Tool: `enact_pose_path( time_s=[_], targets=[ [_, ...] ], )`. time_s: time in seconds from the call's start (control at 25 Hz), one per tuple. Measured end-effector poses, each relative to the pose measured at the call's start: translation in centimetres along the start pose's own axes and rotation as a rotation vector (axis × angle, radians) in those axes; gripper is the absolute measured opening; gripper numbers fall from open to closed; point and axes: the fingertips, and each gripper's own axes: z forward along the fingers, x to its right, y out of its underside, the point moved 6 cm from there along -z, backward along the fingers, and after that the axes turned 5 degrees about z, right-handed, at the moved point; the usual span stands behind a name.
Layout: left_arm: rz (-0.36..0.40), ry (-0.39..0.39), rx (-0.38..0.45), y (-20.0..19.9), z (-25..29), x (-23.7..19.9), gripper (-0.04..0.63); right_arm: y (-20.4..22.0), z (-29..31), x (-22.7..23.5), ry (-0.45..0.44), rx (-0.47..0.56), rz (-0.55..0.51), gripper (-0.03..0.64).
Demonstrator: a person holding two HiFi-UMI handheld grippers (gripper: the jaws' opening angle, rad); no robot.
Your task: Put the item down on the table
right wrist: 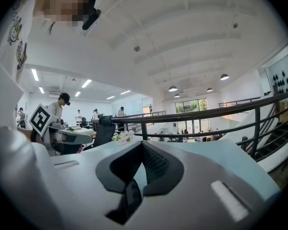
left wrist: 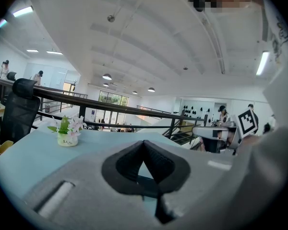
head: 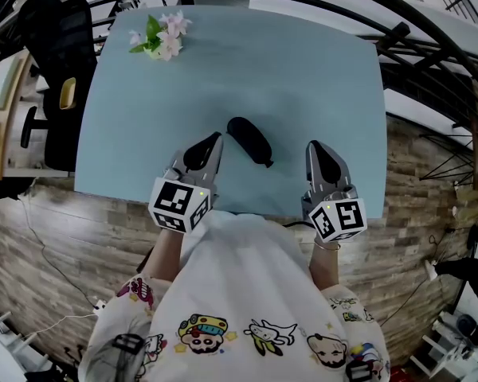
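Black oblong item (head: pixel 249 140) sat on table (head: pixel 319 70) — left gripper (head: pixel 215 140) and right gripper (head: pixel 314 146) clenched, empty.
Looked light, probably slick — I'd pinch mid-body.

The person wears a white shirt (head: pixel 239 281) that fills the bottom middle of the frame. Small bright cartoon pictures (head: pixel 263 337) run in a row across it. The left gripper (head: pixel 215 139) and the right gripper (head: pixel 311 146) are grey with black pads inside. The left cube (head: pixel 179 204) and the right cube (head: pixel 338 219) are white with black square marks.
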Motion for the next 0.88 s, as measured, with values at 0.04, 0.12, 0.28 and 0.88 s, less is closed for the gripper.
enact_pose_path(
  time_s=[0.04,0.12,0.28,0.88],
  targets=[
    [0.000,0.000,-0.001,0.00,-0.01,-0.01,-0.002,0.03,-0.02,0.01,0.000,-0.001,0.002,0.009],
    [-0.002,0.001,-0.003,0.02,0.00,-0.05,-0.002,0.08,-0.08,0.05,0.001,-0.001,0.008,0.009],
    [-0.006,-0.001,-0.003,0.10,-0.03,-0.39,-0.002,0.19,-0.05,0.11,0.005,-0.001,0.012,0.009],
    [-0.015,-0.009,-0.012,0.21,0.10,-0.45,-0.002,0.29,0.27,0.37,0.000,-0.013,0.026,0.009]
  ],
)
